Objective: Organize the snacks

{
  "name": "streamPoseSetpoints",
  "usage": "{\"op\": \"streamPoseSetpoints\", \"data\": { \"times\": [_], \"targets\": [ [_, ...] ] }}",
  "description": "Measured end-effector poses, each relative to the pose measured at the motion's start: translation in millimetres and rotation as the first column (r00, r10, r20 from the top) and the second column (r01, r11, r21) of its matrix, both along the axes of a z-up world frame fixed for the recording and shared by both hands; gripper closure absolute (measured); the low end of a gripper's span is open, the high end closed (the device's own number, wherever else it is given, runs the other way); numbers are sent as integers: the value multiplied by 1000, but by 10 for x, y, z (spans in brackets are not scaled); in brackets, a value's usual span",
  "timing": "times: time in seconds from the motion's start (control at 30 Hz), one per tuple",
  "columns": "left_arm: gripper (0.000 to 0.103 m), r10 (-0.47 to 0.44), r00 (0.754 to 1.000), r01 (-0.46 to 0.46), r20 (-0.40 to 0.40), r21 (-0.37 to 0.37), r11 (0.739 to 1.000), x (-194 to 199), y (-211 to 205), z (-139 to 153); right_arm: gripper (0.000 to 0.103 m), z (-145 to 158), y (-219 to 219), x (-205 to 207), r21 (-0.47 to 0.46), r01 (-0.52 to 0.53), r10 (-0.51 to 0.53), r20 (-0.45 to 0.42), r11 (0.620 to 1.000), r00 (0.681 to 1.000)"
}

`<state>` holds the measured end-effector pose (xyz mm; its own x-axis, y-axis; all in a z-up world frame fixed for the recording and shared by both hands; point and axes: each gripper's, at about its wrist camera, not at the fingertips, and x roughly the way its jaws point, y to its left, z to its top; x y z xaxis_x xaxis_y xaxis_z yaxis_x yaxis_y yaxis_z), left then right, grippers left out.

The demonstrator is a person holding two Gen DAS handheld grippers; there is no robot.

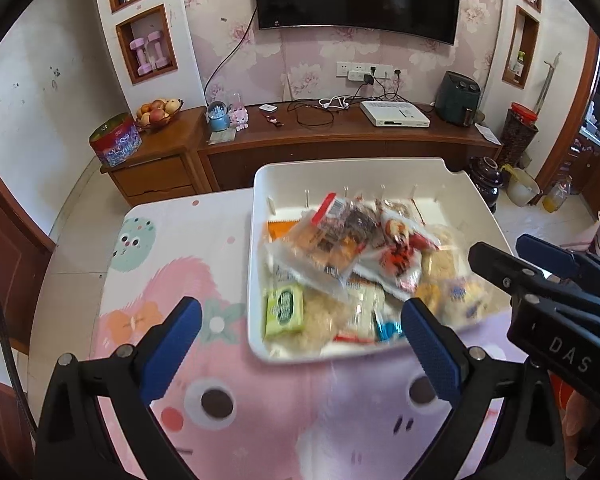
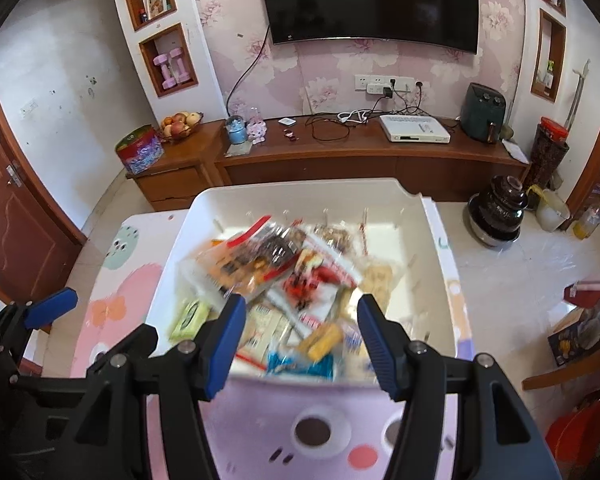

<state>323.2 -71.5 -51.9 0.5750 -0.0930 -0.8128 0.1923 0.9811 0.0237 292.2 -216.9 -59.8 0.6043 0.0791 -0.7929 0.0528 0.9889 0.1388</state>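
Going left to right off the white bin (image 1: 260, 216), since everything here is hanging around it. Way off to its left, on the wooden cabinet (image 1: 168, 148) behind the table, a round tin (image 1: 116, 145) is sitting next to a fruit bowl (image 1: 158, 114). Closer in, left of the bin, the table's pink cartoon cloth (image 1: 160, 288) is lying bare.

The left gripper (image 1: 300, 344) is hovering just in front of the bin's near-left corner with its blue pads spread wide apart and nothing between them but cloth and the bin's front rim. Not touching anything as far as I can see.

The bin itself is sitting on the far right part of the table, and the snacks (image 1: 340, 248) are all piled inside it: crinkly clear packets, a red and white one (image 1: 400, 256) on top, a green packet (image 1: 284, 306) in the near-left corner, a blue wrapper (image 2: 300, 362) by the front wall. It's all motion-blurred, so I can't read any labels.

The right gripper (image 2: 302, 344) is hanging over the bin's near edge, just right of the left one, its jaws standing partly apart. Packets are showing in the gap, but the pads aren't pressing on any of them.

Behind the bin, a black TV (image 2: 372, 0) is hanging on the flowered wall, and right of it a dark jar (image 2: 496, 212) is standing on the floor.
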Motion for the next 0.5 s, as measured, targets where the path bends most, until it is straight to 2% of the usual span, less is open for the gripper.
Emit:
{"op": "streamPoseSetpoints", "data": {
  "times": [0.1, 0.23, 0.5],
  "targets": [
    [2, -12, 1000, 12, 1, -7, 1000, -296, 52, 35, 45, 5, 23, -260, 27, -3, 4, -2, 1000, 1000],
    [2, -16, 1000, 16, 2, -15, 1000, -776, 169, 55, 45, -6, 84, -668, 19, -6, 6, 1, 1000, 1000],
    [1, 25, 999, -25, 21, -5, 1000, -1717, 469, 131, 45, -102, 293, -1662, 19, -23, 24, -22, 1000, 999]
  ]
}}
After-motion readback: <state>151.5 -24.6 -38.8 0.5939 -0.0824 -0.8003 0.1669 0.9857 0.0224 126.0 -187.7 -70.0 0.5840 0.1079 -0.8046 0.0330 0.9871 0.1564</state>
